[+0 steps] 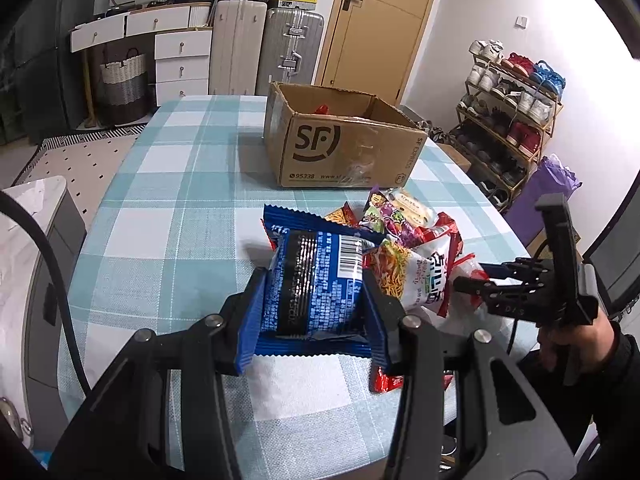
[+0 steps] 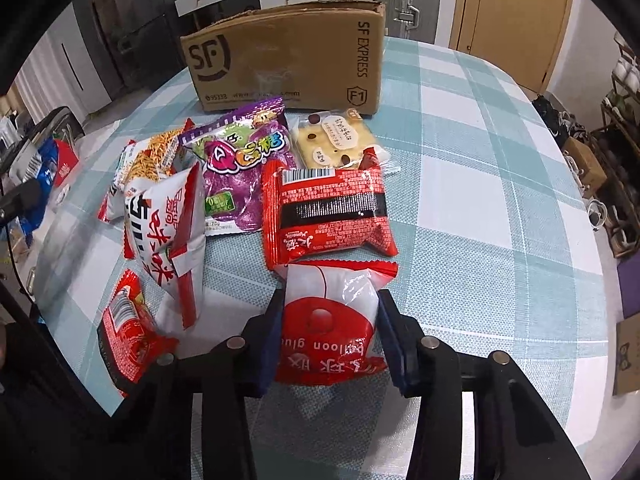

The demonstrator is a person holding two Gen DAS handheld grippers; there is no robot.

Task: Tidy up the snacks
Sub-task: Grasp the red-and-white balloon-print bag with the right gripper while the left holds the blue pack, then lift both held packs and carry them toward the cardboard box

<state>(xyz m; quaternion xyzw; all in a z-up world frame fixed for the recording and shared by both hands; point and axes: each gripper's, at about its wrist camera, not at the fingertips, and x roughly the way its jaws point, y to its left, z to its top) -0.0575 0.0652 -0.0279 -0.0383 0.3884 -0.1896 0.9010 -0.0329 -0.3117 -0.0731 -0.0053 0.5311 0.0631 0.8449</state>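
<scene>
My left gripper (image 1: 314,292) is shut on a blue snack packet (image 1: 316,256), barcode side up, held just above the checked tablecloth (image 1: 180,200). My right gripper (image 2: 330,300) is shut on a red-and-white packet (image 2: 328,320) at the near edge of the snack pile; both pads press its sides. Beyond it lie a red packet (image 2: 328,212), a purple gummy bag (image 2: 244,168), a cracker pack (image 2: 340,136), a white-and-red bag (image 2: 168,236) and a noodle-snack bag (image 2: 156,156). The open SF cardboard box (image 1: 344,148) stands behind the pile, with something red (image 1: 321,110) inside.
Another red packet (image 2: 128,340) lies at the pile's left near edge. A person's hand (image 1: 576,340) holds the right gripper. A shoe rack (image 1: 516,120) stands right of the table, suitcases (image 1: 288,48) and drawers behind it. The table's rounded edge runs close on the left.
</scene>
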